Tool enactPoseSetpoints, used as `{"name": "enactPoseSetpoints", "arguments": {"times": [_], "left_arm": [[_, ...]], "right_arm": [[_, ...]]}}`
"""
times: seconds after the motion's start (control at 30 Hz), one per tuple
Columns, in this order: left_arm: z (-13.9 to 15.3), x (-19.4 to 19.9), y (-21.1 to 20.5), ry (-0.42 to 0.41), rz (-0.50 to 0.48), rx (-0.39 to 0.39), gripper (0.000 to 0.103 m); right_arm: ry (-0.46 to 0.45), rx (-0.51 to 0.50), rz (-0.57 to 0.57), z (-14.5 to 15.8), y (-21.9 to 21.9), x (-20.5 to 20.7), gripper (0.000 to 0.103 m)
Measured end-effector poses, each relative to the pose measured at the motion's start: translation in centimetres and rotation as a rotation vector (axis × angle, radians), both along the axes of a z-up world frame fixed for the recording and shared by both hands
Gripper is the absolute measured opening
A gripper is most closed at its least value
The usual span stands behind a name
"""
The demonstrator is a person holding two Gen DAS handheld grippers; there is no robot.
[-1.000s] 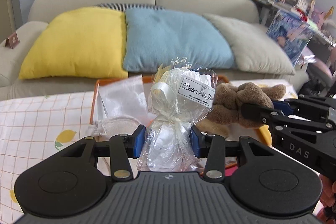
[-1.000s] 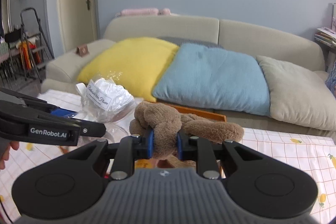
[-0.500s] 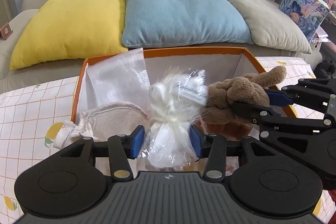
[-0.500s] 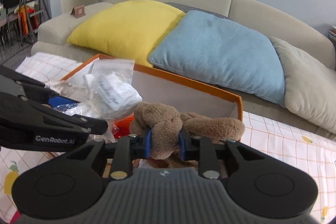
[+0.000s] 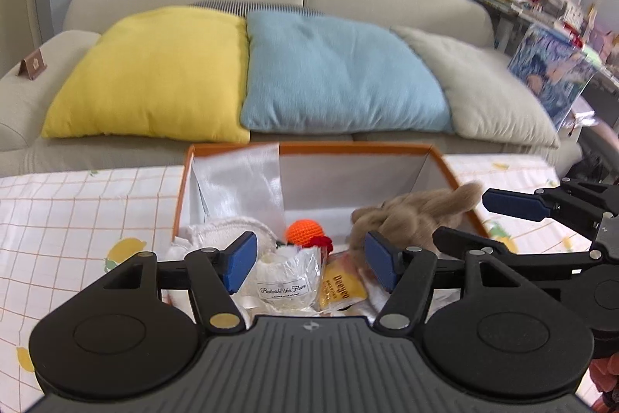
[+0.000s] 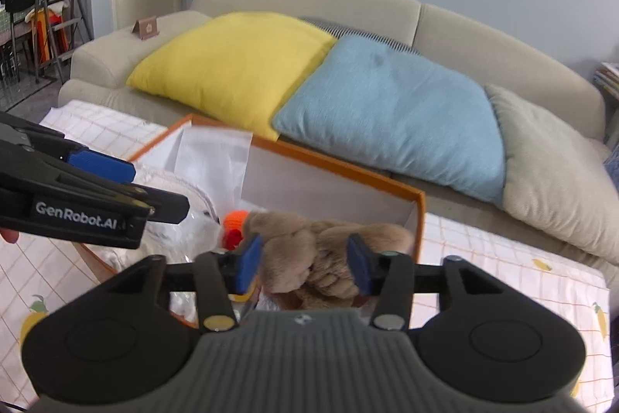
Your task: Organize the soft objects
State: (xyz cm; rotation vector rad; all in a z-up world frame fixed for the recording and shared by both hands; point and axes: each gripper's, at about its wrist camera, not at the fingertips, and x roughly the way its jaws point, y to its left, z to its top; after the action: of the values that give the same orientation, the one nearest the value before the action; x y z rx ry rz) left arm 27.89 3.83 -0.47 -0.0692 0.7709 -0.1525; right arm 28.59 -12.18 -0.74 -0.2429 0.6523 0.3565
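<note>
An orange-rimmed box (image 5: 348,146) (image 6: 340,168) stands on the checked tablecloth. In it lie a clear wrapped white bundle with a label (image 5: 284,277), a brown plush toy (image 5: 414,215) (image 6: 309,250), an orange knitted toy (image 5: 305,230) (image 6: 234,219), a yellow packet (image 5: 342,287), a white cloth (image 5: 224,231) and a clear bag (image 5: 240,180). My left gripper (image 5: 311,264) is open above the bundle. My right gripper (image 6: 303,268) is open, its pads apart on either side of the plush toy.
A beige sofa behind the table holds a yellow pillow (image 5: 154,72), a blue pillow (image 5: 332,72) and a grey pillow (image 5: 487,88). Shelves with books and clutter (image 5: 541,2) stand at the right. A stepladder (image 6: 50,10) stands far left.
Both grippers opened. The wrapped bundle dropped from the left gripper into the box, and the plush toy dropped from the right gripper into the box. Both grippers have pulled back a little.
</note>
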Motion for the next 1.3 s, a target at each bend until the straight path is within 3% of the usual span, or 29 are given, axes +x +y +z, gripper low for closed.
{"name": "enactPoseSetpoints", "arguments": {"times": [0.27, 0.5, 0.6, 0.87, 1.0, 1.3], "left_arm": [[4.8, -4.7, -0.2, -0.124, -0.012, -0.048, 0.076], [7.7, -10.1, -1.1, -0.245, -0.036, -0.071, 0.078], [8.3, -12.5, -1.6, -0.279, -0.051, -0.08, 0.081], [8.3, -18.1, -2.7, -0.336, -0.076, -0.077, 0.085], [7.6, -20.2, -2.7, -0.332, -0.046, -0.112, 0.085], [5.5, -24.6, -4.1, -0.343, -0.024, -0.015, 0.087]], "right_arm": [[-0.031, 0.076, -0.092, 5.3, -1.8, -3.4, 0.066], [-0.095, 0.156, -0.158, 9.2, -4.0, -9.2, 0.076], [-0.127, 0.187, -0.171, 10.1, -4.8, -12.1, 0.088], [-0.13, 0.254, -0.221, 9.9, -6.6, -19.0, 0.09], [-0.14, 0.283, -0.27, 9.3, -7.5, -22.2, 0.095], [-0.188, 0.27, -0.368, 6.9, -7.8, -27.6, 0.096]]}}
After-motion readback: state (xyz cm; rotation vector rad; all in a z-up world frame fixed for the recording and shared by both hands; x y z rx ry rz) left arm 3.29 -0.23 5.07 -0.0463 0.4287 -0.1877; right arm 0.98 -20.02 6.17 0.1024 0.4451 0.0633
